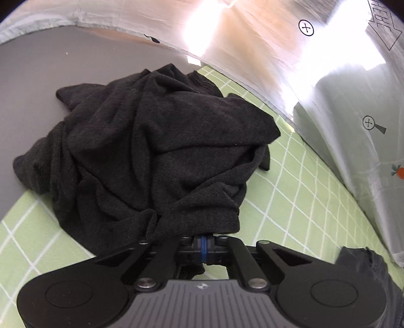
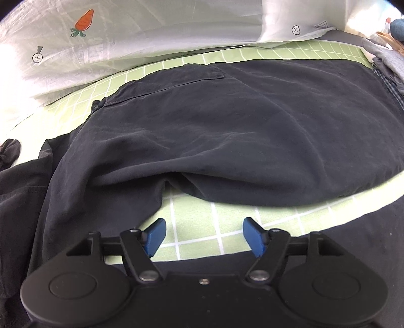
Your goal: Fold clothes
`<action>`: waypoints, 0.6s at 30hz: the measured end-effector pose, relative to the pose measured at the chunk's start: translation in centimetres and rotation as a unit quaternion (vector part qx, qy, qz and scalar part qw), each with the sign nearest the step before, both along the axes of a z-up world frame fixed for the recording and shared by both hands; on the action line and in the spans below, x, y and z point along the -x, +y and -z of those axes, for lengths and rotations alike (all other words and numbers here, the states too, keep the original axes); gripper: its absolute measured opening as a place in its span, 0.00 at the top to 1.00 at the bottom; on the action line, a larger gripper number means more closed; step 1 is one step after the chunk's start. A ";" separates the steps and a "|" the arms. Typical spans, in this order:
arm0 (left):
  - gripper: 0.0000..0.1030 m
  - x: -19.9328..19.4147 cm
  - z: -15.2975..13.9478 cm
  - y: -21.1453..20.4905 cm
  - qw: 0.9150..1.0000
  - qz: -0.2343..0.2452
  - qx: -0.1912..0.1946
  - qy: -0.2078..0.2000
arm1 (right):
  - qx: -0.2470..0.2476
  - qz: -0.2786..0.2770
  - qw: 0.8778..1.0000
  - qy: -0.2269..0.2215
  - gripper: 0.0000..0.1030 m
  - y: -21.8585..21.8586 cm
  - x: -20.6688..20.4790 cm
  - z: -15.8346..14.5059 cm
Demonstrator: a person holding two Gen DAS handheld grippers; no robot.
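Observation:
In the left wrist view a crumpled black knit sweater [image 1: 151, 151] lies in a heap, half on a green checked sheet [image 1: 290, 189] and half on a grey surface [image 1: 30, 83]. My left gripper [image 1: 204, 246] is shut on the sweater's near edge, the blue pads pressed together under the cloth. In the right wrist view dark navy trousers [image 2: 240, 126] lie spread flat on the green checked sheet [image 2: 202, 227], a back pocket at the far left. My right gripper [image 2: 205, 234] is open and empty, its blue fingers [image 2: 156, 233] just short of the trousers' near edge.
A white cloth [image 1: 328, 75] with printed marks and a carrot [image 2: 84, 21] borders the sheet at the back. More dark clothing [image 2: 17, 201] lies at the left of the trousers. Grey and checked garments [image 2: 388, 63] are piled at the far right.

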State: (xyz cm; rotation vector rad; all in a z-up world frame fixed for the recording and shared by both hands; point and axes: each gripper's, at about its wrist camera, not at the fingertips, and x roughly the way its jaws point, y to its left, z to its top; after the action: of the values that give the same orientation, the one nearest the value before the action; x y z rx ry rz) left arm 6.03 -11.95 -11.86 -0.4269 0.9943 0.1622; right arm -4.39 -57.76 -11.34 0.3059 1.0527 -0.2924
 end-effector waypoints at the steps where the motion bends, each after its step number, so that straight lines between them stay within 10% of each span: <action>1: 0.97 0.1 -0.3 0.0 1.000 0.000 -0.026 0.005 | 0.003 -0.004 1.000 0.001 0.31 0.1 -0.1 0.0; 12: 0.63 2.0 -2.7 -5.4 0.985 0.171 -0.007 0.020 | -0.007 -0.003 1.000 -0.007 0.30 0.2 0.0 0.0; 18: 0.62 2.5 -3.7 -6.2 0.980 0.197 0.026 -0.001 | -0.009 -0.009 1.000 -0.007 0.30 0.4 0.1 -0.1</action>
State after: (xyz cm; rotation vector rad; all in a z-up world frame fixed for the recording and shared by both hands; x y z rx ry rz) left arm 3.58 -18.16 -8.19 -0.2708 1.0640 -0.2220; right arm -4.53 -57.36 -11.21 0.3145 1.0438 -0.2636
